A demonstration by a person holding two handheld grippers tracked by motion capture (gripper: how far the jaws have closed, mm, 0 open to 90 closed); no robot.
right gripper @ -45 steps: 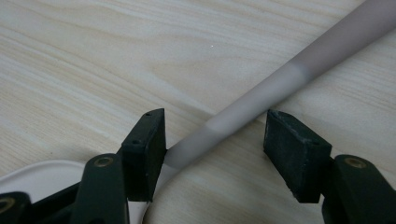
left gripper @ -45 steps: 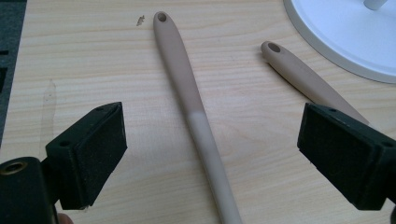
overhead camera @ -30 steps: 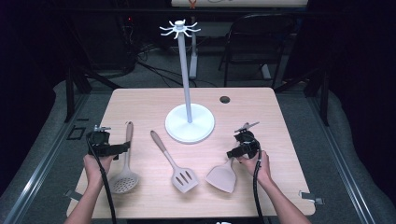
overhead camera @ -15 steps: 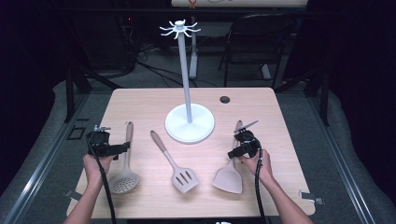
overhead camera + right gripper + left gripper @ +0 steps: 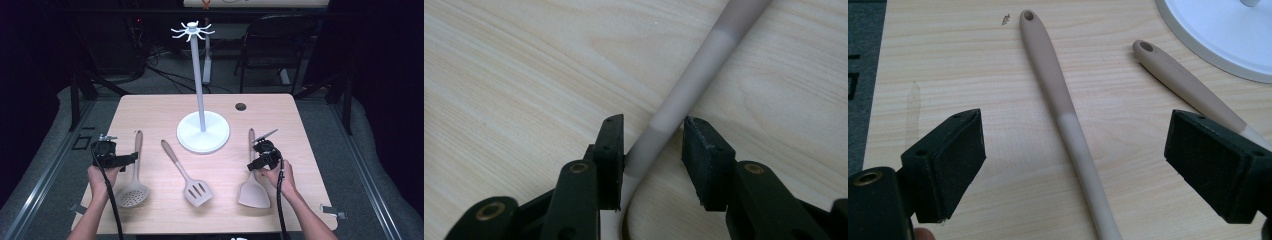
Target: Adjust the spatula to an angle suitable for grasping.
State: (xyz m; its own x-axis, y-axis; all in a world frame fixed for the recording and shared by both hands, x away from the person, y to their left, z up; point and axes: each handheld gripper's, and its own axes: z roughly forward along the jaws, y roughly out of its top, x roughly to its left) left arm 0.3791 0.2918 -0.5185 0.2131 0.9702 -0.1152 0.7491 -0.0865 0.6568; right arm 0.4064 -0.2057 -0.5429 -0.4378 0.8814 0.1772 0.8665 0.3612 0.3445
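Although nothing is lifted yet, each utensil on the tabletop (image 5: 150,112) looks light and stiff, a slim two-tone handle leading to a flat head. At the far left lies the skimmer (image 5: 134,180), handle pointing away from the person and round perforated head nearest them. The left gripper (image 5: 111,159) hovers over its handle with the fingers (image 5: 950,162) spread wide, holding nothing; in the left gripper view the handle (image 5: 1063,115) runs up between them, well clear of both pads. Next comes the slotted turner (image 5: 187,175), lying at a slant, untouched, its hanging hole visible at the handle's end. Behind it stands the white hook stand (image 5: 202,131), broad-based and probably steady (its hooks sit high at the top of the pole).

To the right lies the solid turner (image 5: 252,185), the piece in hand. The right gripper (image 5: 261,156) straddles its neck just above the blade. In the right gripper view the fingers (image 5: 610,155) are nearly closed around the shaft (image 5: 674,112), one pad touching or almost touching, the other with a sliver of gap, so the grip is not yet firm. The smooth, round shaft may roll or slip between the pads; a hold near the blade keeps the heavier end from swinging.

The blade is mostly cut off in the right gripper view, and the skimmer's head lies below the frame edge of the left gripper view.
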